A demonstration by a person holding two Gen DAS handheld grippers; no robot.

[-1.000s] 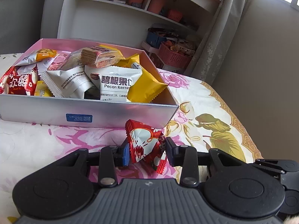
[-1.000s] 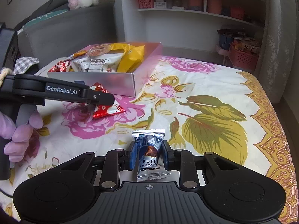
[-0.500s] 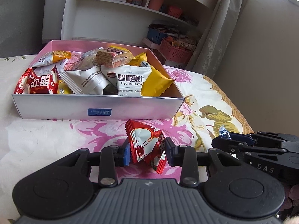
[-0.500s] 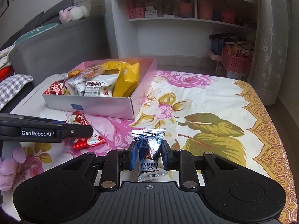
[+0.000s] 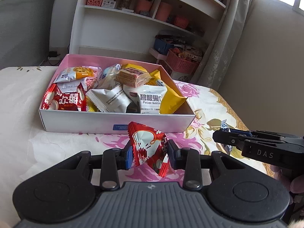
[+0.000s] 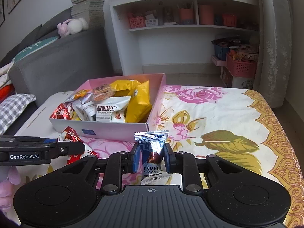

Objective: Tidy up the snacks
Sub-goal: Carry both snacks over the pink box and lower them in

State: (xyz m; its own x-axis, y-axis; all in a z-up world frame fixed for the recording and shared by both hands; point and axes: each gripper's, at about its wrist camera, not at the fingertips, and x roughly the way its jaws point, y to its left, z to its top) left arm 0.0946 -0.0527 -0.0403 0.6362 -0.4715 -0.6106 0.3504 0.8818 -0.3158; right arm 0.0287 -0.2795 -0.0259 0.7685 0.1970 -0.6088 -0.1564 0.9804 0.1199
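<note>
The pink box (image 5: 117, 127) is now seen from higher than a second ago: its interior is exposed further in both wrist views, and its near wall has dropped lower in the frame. Both carried items have been raised clear of the floral cloth (image 6: 218, 117) and, by judgement, are positioned for release over the box. The red snack packet (image 5: 148, 148) is clamped between the pads of the left gripper (image 5: 150, 153). The truffle chocolate sachet (image 6: 152, 152) is clamped by the right gripper (image 6: 151, 158), jaws fully clenched on it. The box is already crowded with packets, including a pecan kernel pack (image 5: 150, 100); free space is limited. The cloth is laid over a low surface. A white shelf unit (image 6: 171, 15), a grey sofa (image 6: 57, 60) and a curtain (image 5: 224, 38) are behind it
</note>
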